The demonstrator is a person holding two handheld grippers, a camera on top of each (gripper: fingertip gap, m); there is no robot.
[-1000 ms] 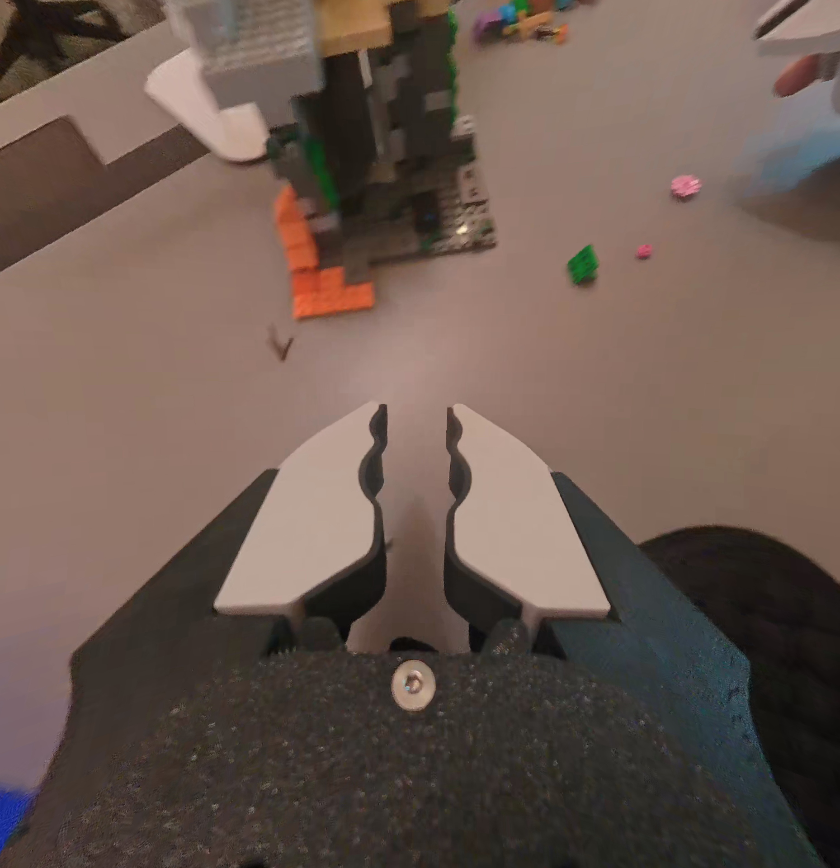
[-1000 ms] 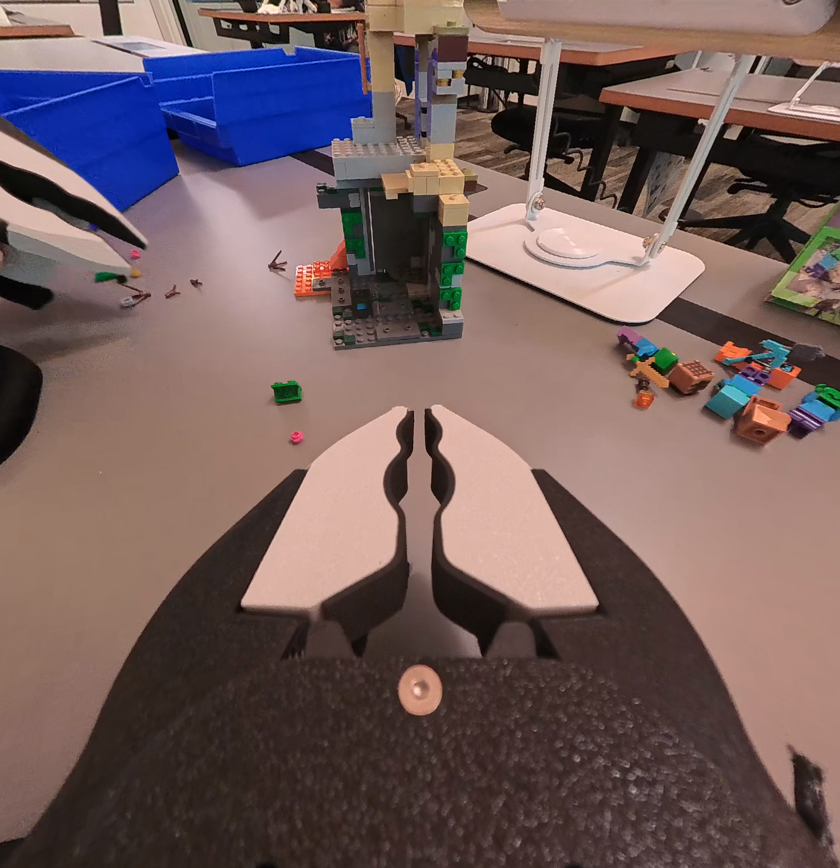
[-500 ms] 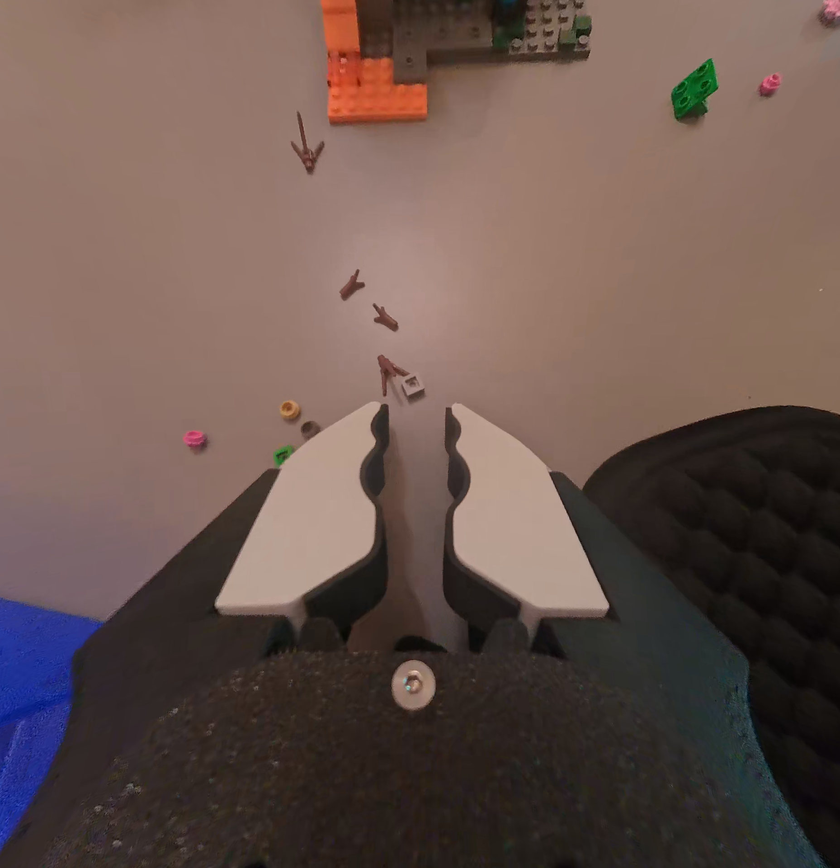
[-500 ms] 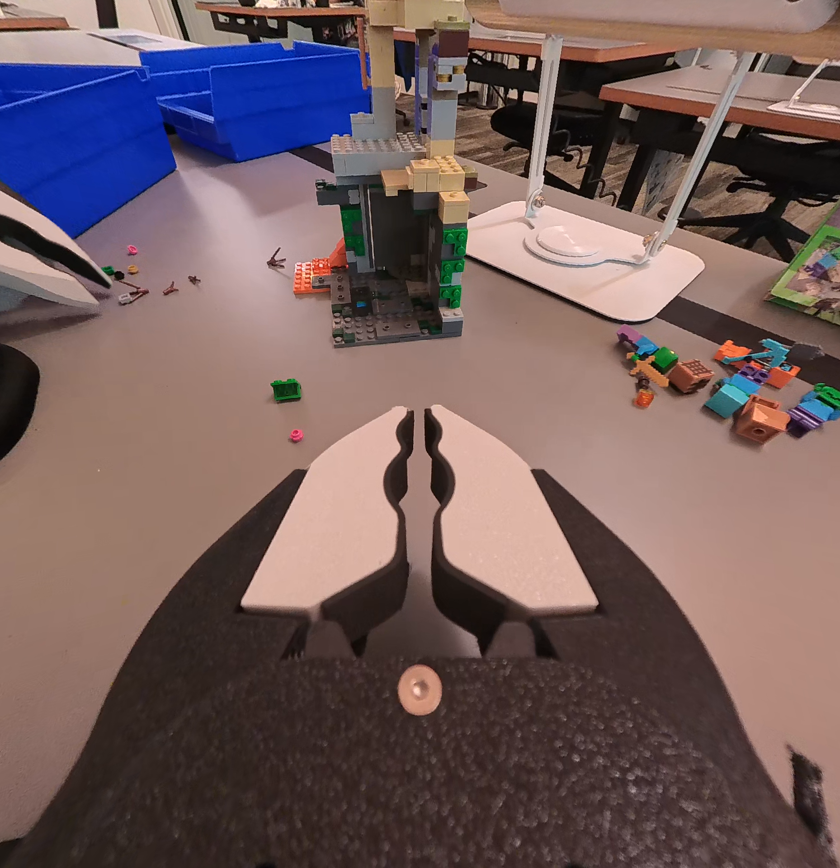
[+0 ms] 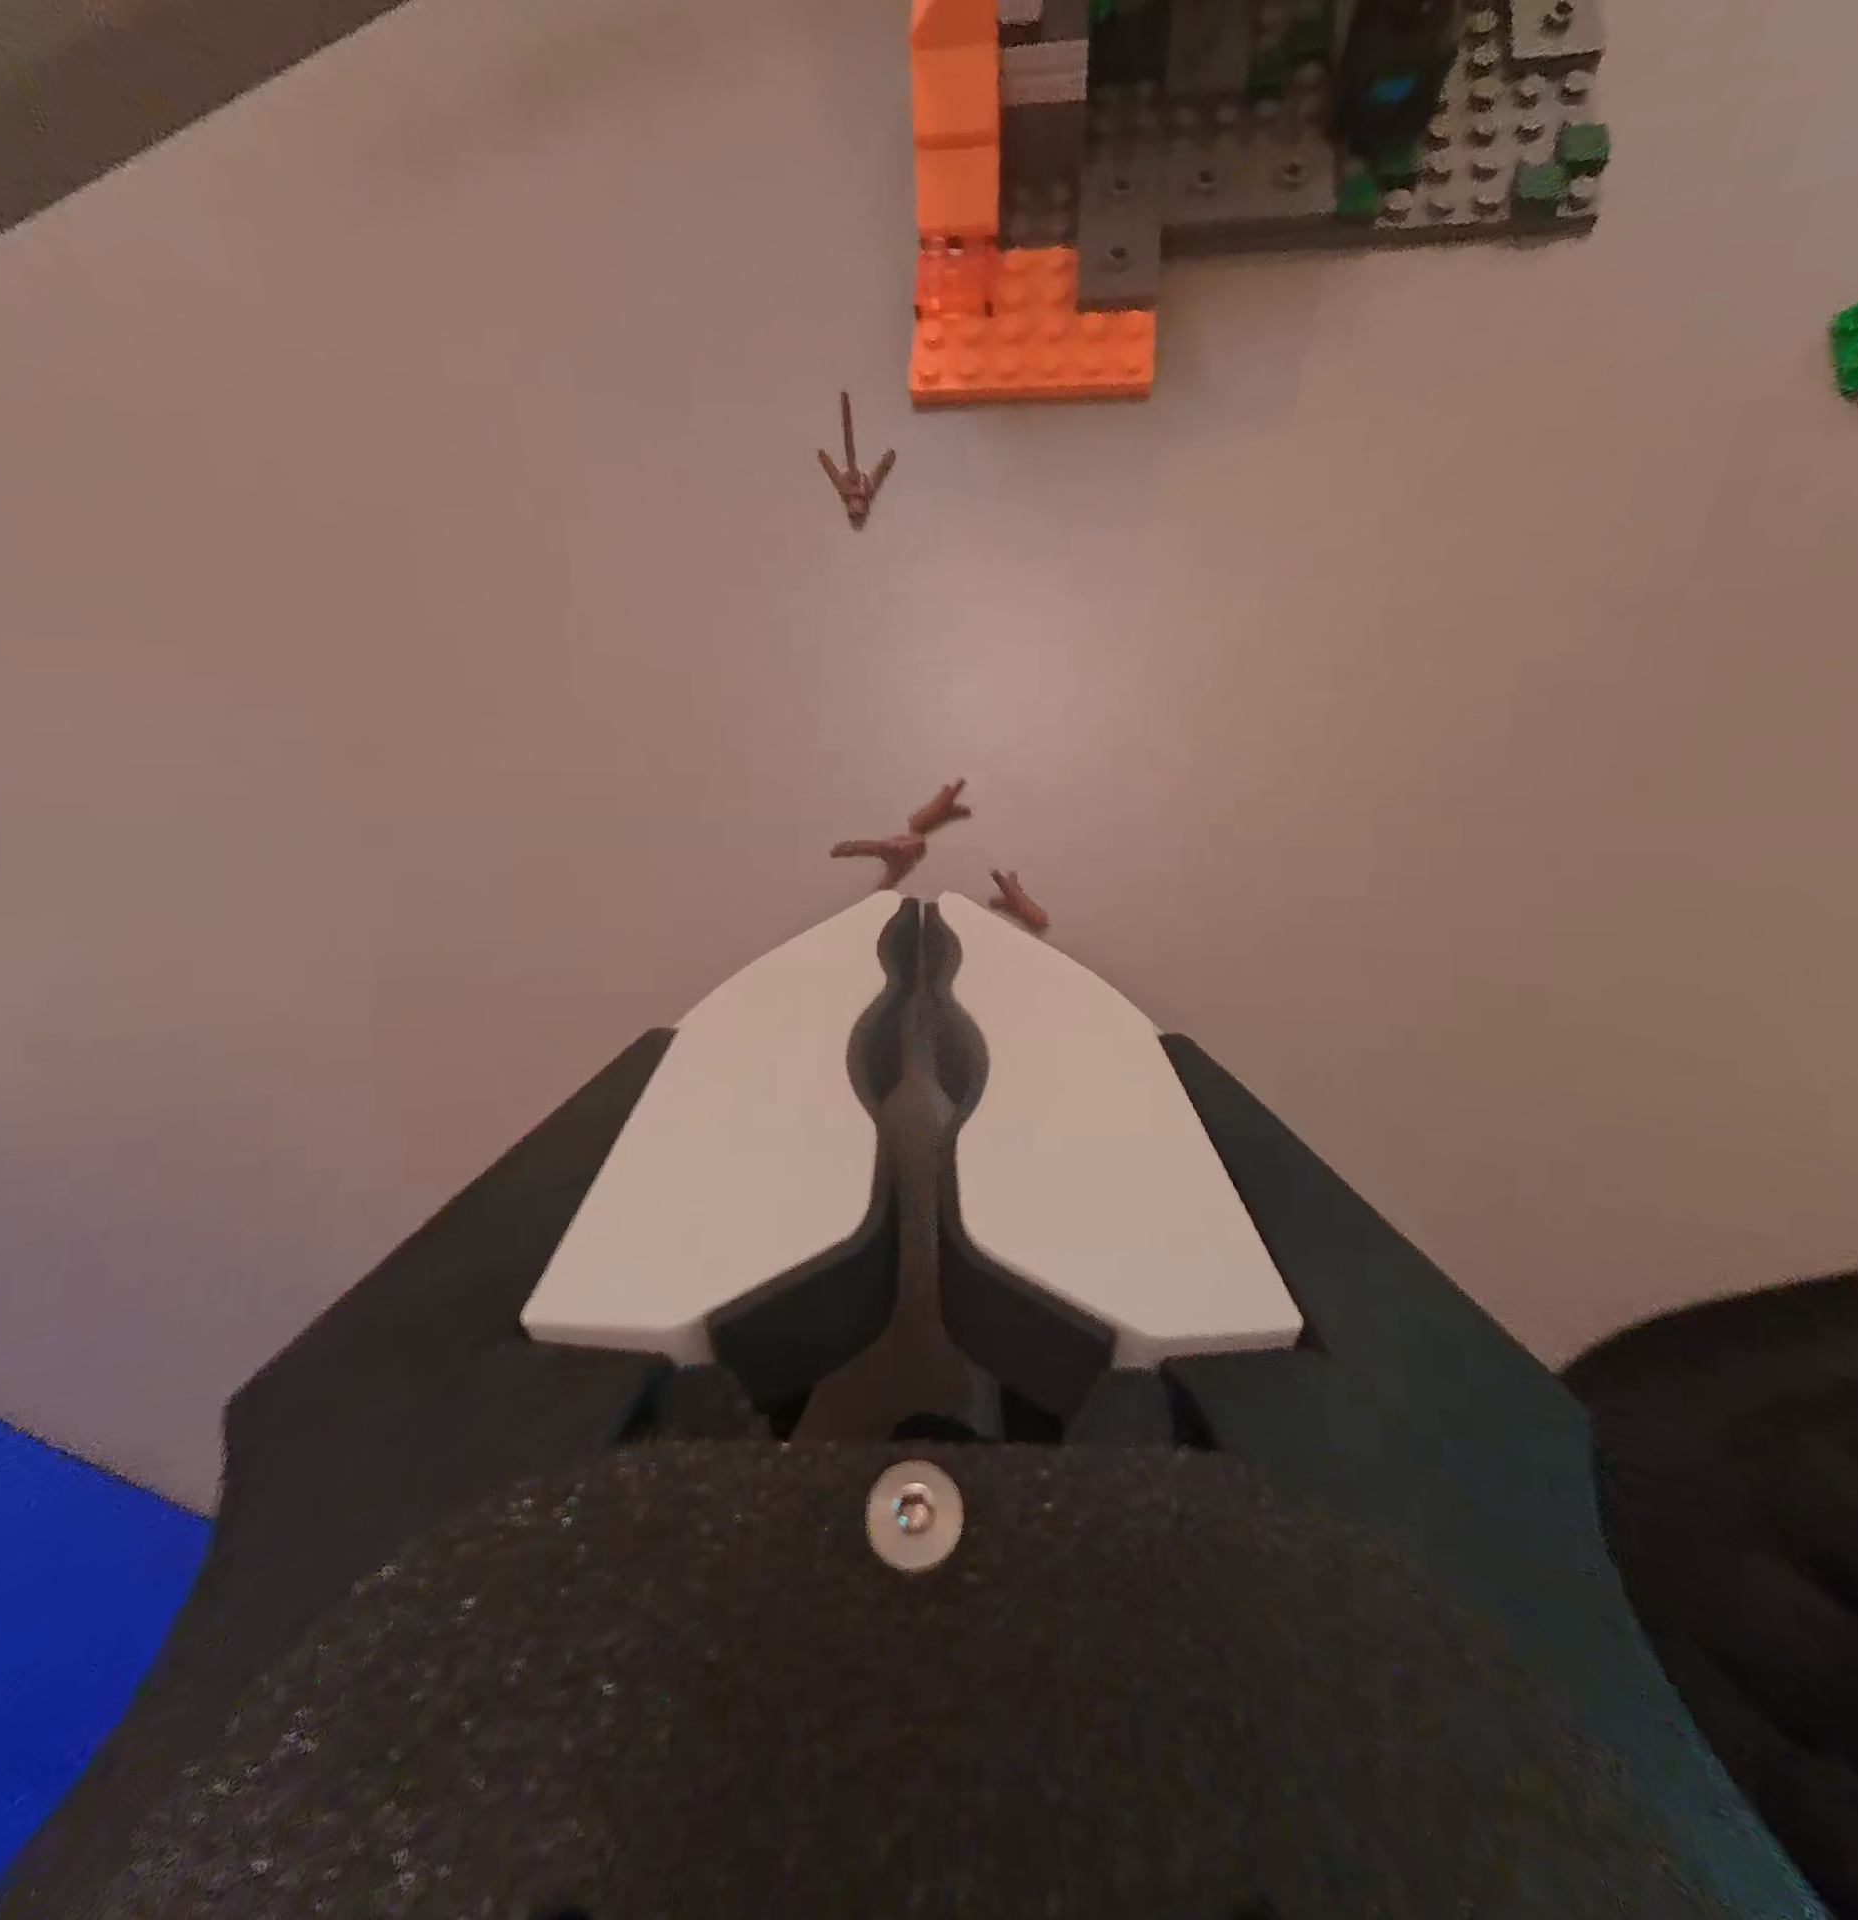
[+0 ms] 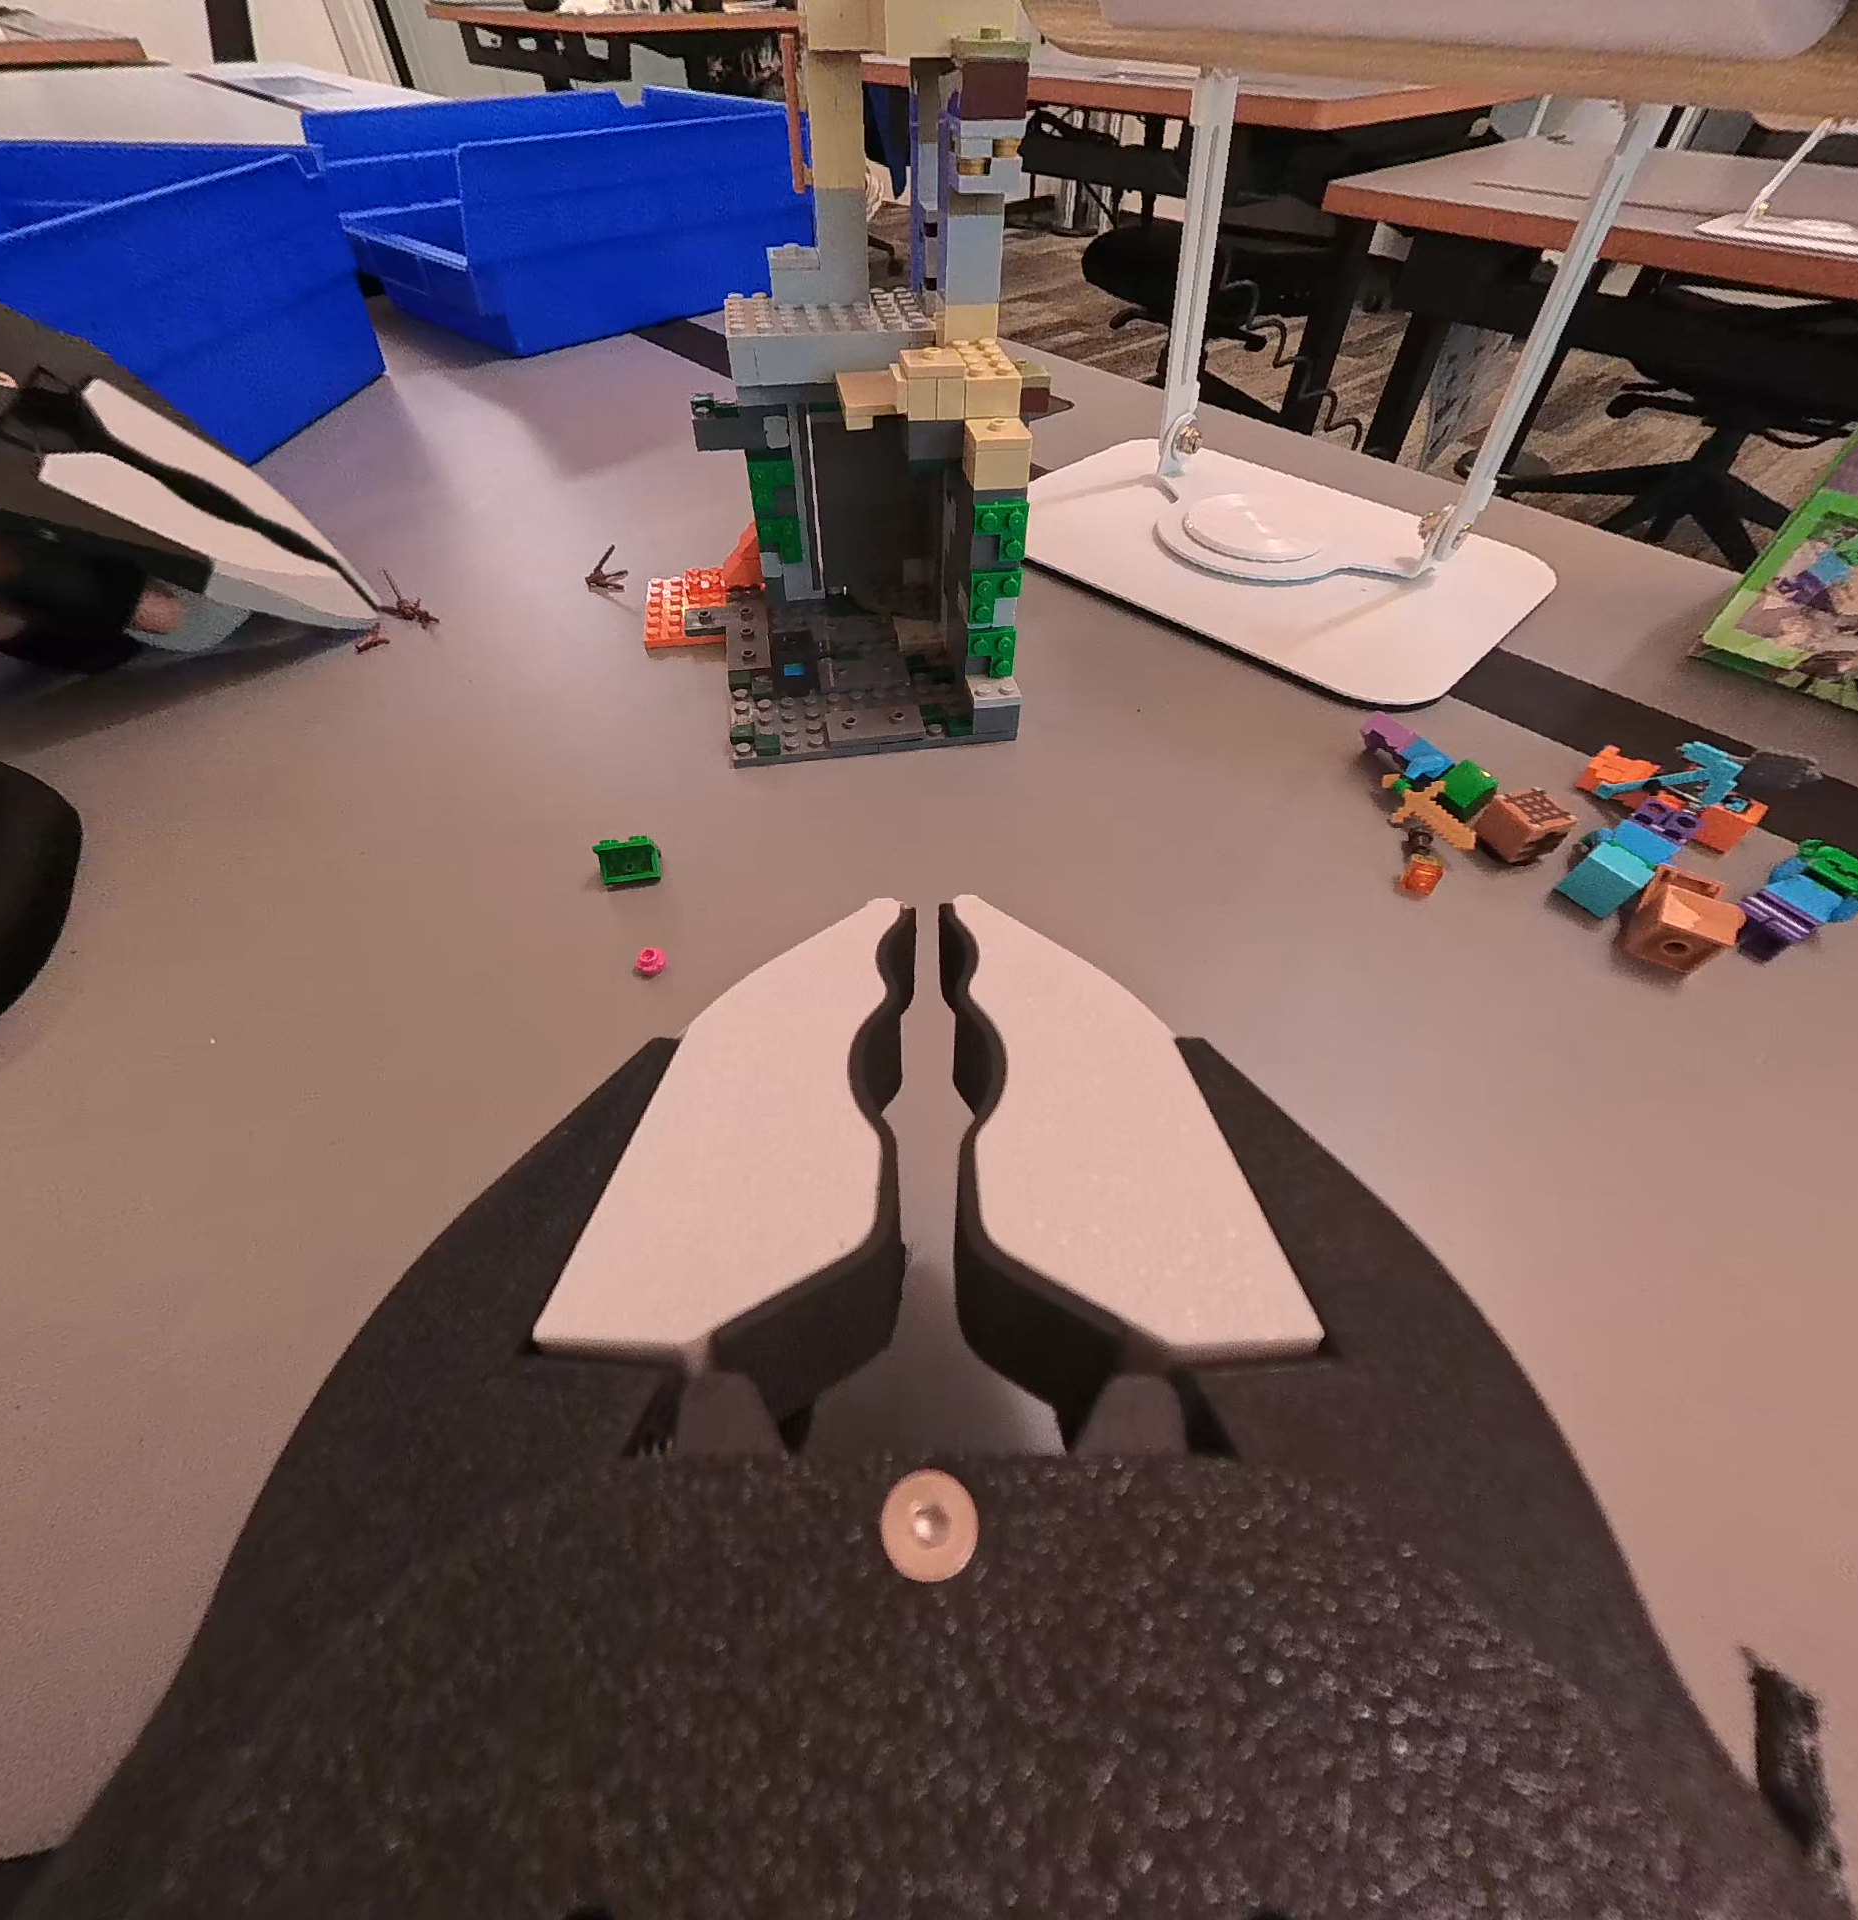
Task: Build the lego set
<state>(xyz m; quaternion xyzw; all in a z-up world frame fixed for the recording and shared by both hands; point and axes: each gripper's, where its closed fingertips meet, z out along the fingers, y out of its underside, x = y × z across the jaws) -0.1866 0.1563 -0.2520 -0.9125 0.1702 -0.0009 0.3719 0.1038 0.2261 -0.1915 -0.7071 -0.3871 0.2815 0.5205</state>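
Now left hand-held gripper (image 5: pixel 920 902) closed by brown twig pcs (image 5: pixel 883 847), right hand-held gripper (image 6: pixel 927 909) slightly open, empty.

Grey tabletop (image 6: pixel 1320 1091) with a dark strip (image 6: pixel 1590 701) running across it at far right. Two blue plastic bins (image 6: pixel 551 218) at far left, side by side, one (image 6: pixel 166 260) nearer. White flat stand base (image 6: pixel 1289 582) with two slanted white struts (image 6: pixel 1548 343) rising out of frame, just right of the build. Black padded object (image 6: pixel 11 883) at left edge. Beyond the tabletop: brown-topped desks (image 6: pixel 1590 208), black office chairs (image 6: pixel 1143 270), patterned carpet (image 6: pixel 1050 312).
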